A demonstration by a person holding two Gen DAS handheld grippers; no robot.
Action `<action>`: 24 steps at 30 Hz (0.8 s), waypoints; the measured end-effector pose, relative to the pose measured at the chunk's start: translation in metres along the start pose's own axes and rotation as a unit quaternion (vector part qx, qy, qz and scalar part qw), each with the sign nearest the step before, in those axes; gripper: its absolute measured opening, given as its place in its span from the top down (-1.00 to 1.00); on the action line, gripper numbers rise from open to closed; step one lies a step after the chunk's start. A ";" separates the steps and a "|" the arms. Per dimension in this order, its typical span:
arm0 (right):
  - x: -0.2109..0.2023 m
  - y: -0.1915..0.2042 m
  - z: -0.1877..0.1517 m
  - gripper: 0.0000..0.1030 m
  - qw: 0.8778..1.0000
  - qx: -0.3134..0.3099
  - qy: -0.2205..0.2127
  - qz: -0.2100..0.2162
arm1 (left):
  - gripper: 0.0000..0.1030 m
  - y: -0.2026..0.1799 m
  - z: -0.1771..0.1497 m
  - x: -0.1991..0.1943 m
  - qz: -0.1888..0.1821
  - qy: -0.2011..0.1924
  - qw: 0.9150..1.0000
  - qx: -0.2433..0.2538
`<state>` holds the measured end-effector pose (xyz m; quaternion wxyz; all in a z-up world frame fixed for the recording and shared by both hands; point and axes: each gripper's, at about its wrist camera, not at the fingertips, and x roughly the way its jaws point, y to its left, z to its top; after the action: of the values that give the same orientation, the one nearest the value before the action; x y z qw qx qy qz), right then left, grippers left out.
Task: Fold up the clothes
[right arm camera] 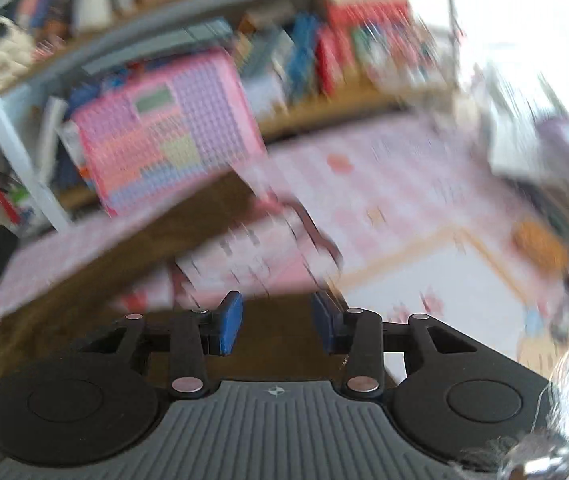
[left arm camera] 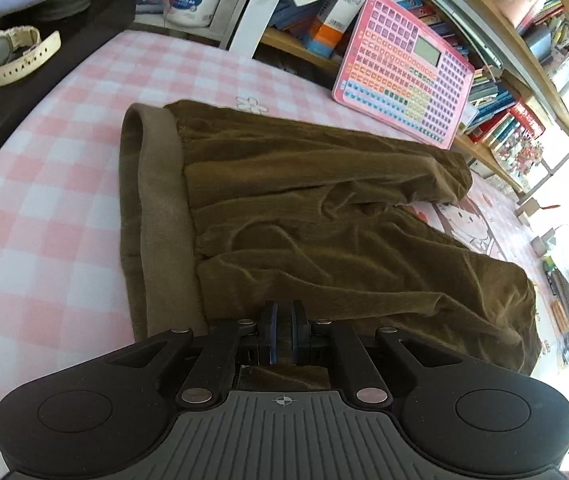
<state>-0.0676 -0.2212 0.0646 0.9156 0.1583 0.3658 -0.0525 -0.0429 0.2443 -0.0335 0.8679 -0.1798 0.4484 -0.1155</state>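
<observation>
A home bedroom: checked bedsheet [left arm camera: 64, 208], crowded bookshelves [left arm camera: 524, 60]

Olive-brown shorts [left arm camera: 304, 208] on pink-and-white checked sheet [left arm camera: 44, 216]; pink multicoloured key board [left arm camera: 404, 68]; white watch [left arm camera: 12, 56]; blue claw pads [right arm camera: 230, 328].

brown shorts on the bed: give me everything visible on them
The brown shorts look like soft velvety or corduroy fabric, olive-brown, with a smoother, paler waistband at the left. They lie flat but wrinkled on the pink checked sheet, legs spread rightward. The left gripper is shut on the near edge.
</observation>
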 end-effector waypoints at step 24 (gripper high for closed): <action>0.057 -0.027 -0.035 0.91 0.994 0.002 0.075 -0.082 | 0.85 0.000 -0.006 -0.001 0.011 0.007 1.000 0.001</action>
<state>-0.0544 -0.2339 -0.0050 0.8780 0.1327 0.4449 -0.1164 -0.0485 0.2434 -0.0367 0.8661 -0.1730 0.4563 -0.1079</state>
